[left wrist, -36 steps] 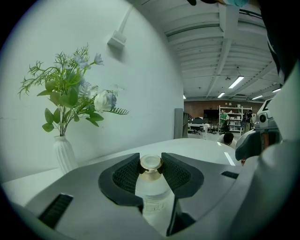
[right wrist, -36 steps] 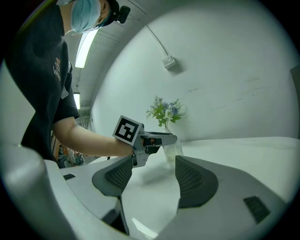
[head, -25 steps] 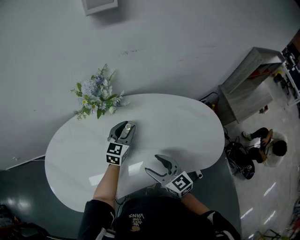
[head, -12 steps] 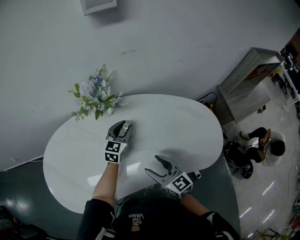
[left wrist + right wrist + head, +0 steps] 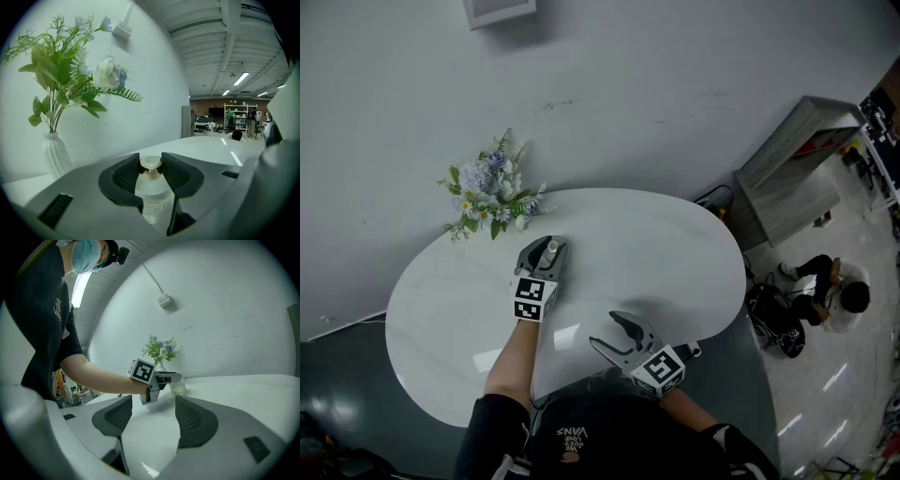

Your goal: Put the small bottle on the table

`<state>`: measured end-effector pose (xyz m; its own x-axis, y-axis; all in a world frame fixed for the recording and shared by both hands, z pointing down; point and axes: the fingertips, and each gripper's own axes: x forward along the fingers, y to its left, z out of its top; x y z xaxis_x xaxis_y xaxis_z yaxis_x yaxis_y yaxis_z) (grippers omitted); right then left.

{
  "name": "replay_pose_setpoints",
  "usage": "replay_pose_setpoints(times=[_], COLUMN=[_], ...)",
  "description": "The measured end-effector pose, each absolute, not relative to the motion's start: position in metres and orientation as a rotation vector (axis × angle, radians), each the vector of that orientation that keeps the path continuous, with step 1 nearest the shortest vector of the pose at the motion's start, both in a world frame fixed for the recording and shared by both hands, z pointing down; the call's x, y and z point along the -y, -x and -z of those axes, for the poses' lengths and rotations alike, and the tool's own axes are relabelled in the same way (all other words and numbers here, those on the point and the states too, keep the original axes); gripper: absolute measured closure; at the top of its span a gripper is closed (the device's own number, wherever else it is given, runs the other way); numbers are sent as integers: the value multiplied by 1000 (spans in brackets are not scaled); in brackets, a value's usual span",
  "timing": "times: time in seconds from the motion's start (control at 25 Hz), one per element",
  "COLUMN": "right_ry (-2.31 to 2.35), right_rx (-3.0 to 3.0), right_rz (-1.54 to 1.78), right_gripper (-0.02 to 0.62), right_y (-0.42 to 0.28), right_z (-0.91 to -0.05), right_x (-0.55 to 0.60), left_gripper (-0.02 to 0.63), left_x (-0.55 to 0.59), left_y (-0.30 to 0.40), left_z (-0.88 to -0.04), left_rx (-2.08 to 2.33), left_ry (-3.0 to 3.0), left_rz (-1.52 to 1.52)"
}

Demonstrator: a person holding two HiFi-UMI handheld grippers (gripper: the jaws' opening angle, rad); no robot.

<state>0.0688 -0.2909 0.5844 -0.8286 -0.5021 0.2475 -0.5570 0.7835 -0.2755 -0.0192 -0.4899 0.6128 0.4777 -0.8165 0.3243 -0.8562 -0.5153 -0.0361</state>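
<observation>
At the far left edge of the table (image 5: 675, 248), against the wall, found a ribbed white vase (image 5: 56, 157) of blue and white flowers (image 5: 492, 192). Just right of it and a little nearer, saw the left gripper (image 5: 544, 253) reaching out over the tabletop, jaws closed onto the small bottle (image 5: 551, 249). Confirmed that grip from the left gripper view: dark ribbed pads (image 5: 126, 177) pressed against both sides of the clear bottle at its gold cap and neck (cap up, body hanging below the jaws). Placed the bottle, from the right gripper view, low at the tabletop in front of the vase; could not tell whether its base touched the surface. Farther right and nearer the body, found the right gripper (image 5: 605, 330) over the near edge of the table, well apart from the bottle, jaws spread wide over bare tabletop. Beyond the table's right end, noted a grey cabinet (image 5: 797, 178) by the wall and a person (image 5: 836, 292) seated on the floor.
</observation>
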Motion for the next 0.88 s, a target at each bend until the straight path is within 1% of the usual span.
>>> replay_pose_setpoints(times=[0.36, 0.48, 0.56, 0.88], right_ry=[-836, -837, -838, -844], right_rx=[2814, 2821, 2826, 2841], right_rz=[-520, -515, -510, -500], right_gripper=[334, 334, 334, 334], right_y=[-66, -65, -63, -54], right_z=[-580, -576, -574, -567], right_x=[288, 288, 287, 276], left_gripper=[443, 393, 376, 367], left_x=[495, 491, 487, 451], left_y=[18, 20, 22, 30], left_z=[-611, -605, -598, -572], left_rx=[1484, 1469, 1466, 1470], left_ry=[-2637, -2646, -2657, -2667], left_rz=[-464, -433, -411, -298])
